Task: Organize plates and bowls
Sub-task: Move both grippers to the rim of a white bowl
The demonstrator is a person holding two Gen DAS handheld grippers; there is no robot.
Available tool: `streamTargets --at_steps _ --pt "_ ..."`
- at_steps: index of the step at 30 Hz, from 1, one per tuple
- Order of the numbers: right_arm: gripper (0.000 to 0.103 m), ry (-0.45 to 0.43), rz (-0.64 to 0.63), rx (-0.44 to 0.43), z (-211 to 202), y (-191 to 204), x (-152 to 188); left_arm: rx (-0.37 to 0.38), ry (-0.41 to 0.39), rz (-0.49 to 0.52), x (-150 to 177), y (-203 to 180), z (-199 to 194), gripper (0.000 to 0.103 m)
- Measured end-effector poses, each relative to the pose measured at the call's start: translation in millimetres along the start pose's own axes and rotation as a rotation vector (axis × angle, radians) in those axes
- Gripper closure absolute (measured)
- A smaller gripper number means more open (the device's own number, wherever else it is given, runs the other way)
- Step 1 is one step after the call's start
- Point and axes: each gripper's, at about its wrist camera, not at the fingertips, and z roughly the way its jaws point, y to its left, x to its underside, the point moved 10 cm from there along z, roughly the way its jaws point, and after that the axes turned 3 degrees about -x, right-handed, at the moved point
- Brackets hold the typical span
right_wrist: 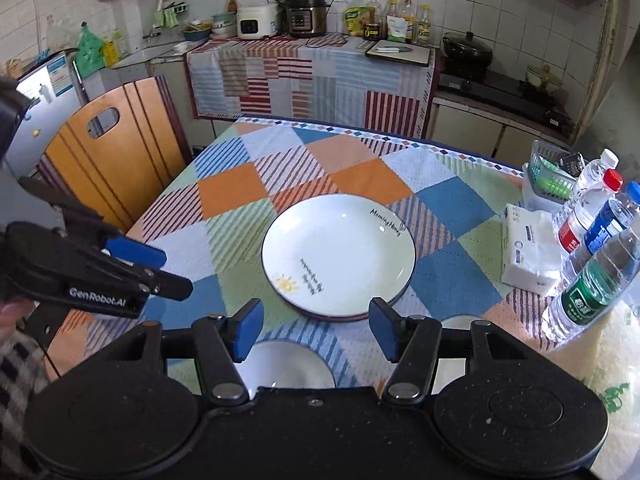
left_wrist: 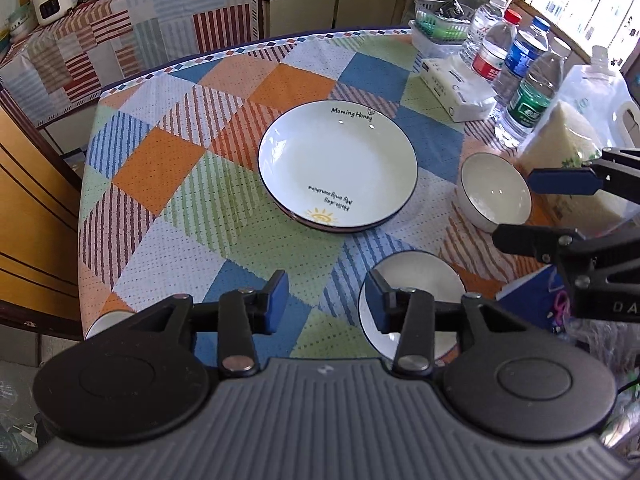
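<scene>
While both grippers hang above the patchwork tablecloth (left_wrist: 168, 168), nothing sits between either pair of blue pads. Farthest left in the left wrist view, a white rim (left_wrist: 105, 322) peeks out at the table's near edge, too hidden to name. Next comes the left gripper (left_wrist: 327, 300), its jaws parted to a moderate gap over bare cloth and holding nothing. Just right of it lies a small white bowl (left_wrist: 420, 280) with a dark rim, partly behind the gripper's right finger. Beyond, at the table's middle, rests the plate (left_wrist: 338, 166), white with a dark rim, a little sun drawing and printed words; it seems to sit on a second plate whose edge shows beneath. Right of the plate stands another bowl (left_wrist: 494, 190), upright and empty. Over it reaches the right gripper (right_wrist: 316, 326), its jaws wider apart and empty. Behind that bowl are a tissue pack (left_wrist: 456, 88) and water bottles (left_wrist: 520, 76).
</scene>
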Motion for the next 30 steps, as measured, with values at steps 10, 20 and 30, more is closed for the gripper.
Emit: streamTargets --at_steps 10,20,30 --pt "0.030 -0.010 -0.040 -0.099 -24.6 12.2 39.1 -0.026 0.014 0.007 32.2 -17.5 -14.9 0.048" --pt "0.014 0.019 -0.004 -0.223 1.0 17.2 81.0 -0.027 0.046 0.001 47.5 -35.1 -0.9 0.042" --pt "0.009 0.079 -0.062 -0.176 55.1 12.5 108.9 -0.016 0.090 -0.021 52.0 -39.0 41.9 0.038"
